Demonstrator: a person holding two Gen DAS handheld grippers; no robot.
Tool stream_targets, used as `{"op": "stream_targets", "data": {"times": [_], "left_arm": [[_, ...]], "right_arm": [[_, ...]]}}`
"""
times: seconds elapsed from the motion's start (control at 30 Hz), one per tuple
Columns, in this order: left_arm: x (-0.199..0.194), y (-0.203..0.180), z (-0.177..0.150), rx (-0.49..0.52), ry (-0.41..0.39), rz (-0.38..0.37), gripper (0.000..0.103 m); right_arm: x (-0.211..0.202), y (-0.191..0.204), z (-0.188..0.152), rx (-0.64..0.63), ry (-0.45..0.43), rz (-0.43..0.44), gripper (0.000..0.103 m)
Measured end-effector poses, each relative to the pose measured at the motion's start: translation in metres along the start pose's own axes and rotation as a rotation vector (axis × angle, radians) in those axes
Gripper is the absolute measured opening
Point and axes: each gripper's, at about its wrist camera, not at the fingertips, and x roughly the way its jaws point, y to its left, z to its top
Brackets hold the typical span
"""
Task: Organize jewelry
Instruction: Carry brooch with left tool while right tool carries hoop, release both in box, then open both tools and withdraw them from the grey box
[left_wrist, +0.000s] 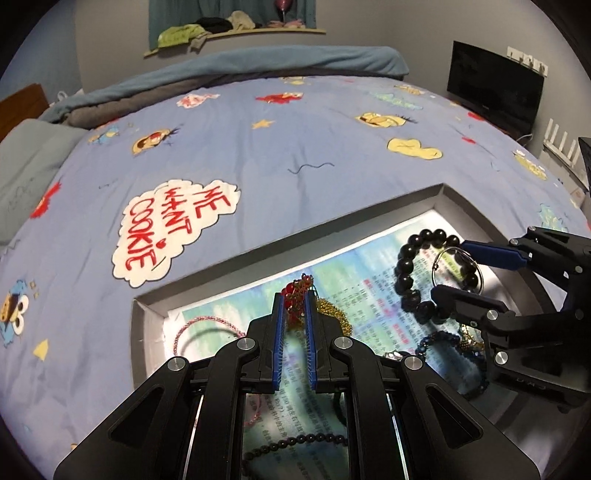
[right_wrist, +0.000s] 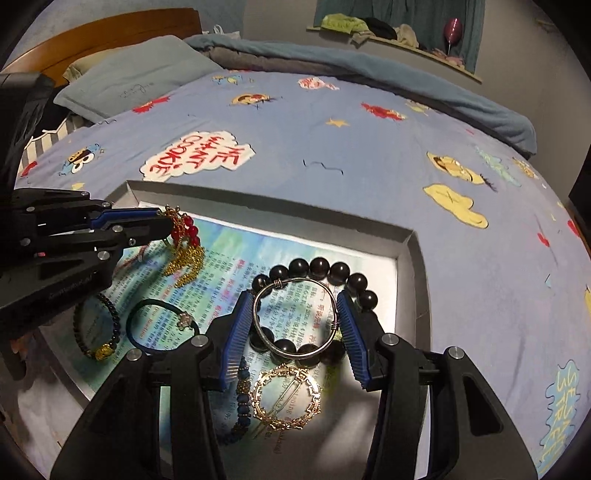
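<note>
A grey shallow tray (left_wrist: 295, 236) (right_wrist: 258, 201) lined with printed paper lies on the bed. My left gripper (left_wrist: 295, 301) (right_wrist: 166, 221) is shut on a gold chain piece with red beads (left_wrist: 295, 295) (right_wrist: 184, 230), held over the tray's left part. My right gripper (right_wrist: 293, 297) (left_wrist: 458, 275) is shut on a silver bangle (right_wrist: 295, 321) (left_wrist: 456, 271), just above a black bead bracelet (right_wrist: 317, 267) (left_wrist: 402, 266). Below it lie a round gold brooch (right_wrist: 284, 398) and a blue bead bracelet (right_wrist: 242, 402).
Also in the tray are a black hair tie (right_wrist: 155, 325), a dark bracelet with a gold charm (right_wrist: 99, 339), a pink cord bracelet (left_wrist: 184, 332) and a thin black bead string (left_wrist: 295, 441). The blue cartoon bedsheet (left_wrist: 258, 147) surrounds the tray. A dark monitor (left_wrist: 495, 92) stands at the bedside.
</note>
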Motion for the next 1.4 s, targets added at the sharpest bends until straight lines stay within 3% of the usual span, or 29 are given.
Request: {"op": "stream_targets", "data": {"times": [0.2, 0.43, 0.63, 0.7, 0.77, 1.03, 1.33, 1.4], "left_arm": [[0.007, -0.002, -0.001, 0.020, 0.045, 0.011, 0.011], [0.005, -0.004, -0.002, 0.021, 0.030, 0.015, 0.015], [-0.003, 0.001, -0.006, 0.004, 0.002, 0.023, 0.022], [-0.008, 0.004, -0.009, -0.012, -0.005, 0.021, 0.029], [-0.014, 0.008, -0.012, -0.028, -0.021, 0.021, 0.043], [-0.047, 0.017, -0.027, -0.065, -0.101, 0.043, 0.070], [-0.092, 0.017, -0.041, -0.078, -0.178, 0.058, 0.087], [-0.102, 0.017, -0.043, -0.083, -0.197, 0.056, 0.089]], "right_arm": [[0.004, -0.002, 0.000, 0.008, 0.010, 0.007, 0.047], [0.004, -0.003, -0.001, 0.017, 0.014, 0.027, 0.048], [-0.002, -0.006, -0.003, 0.036, -0.008, 0.026, 0.061], [-0.006, -0.008, -0.003, 0.043, -0.015, 0.026, 0.063], [-0.009, -0.009, -0.003, 0.049, -0.023, 0.021, 0.068], [-0.030, -0.011, -0.007, 0.065, -0.055, 0.015, 0.080], [-0.065, -0.005, -0.016, 0.057, -0.117, 0.020, 0.097], [-0.075, -0.004, -0.019, 0.059, -0.133, 0.024, 0.097]]}}
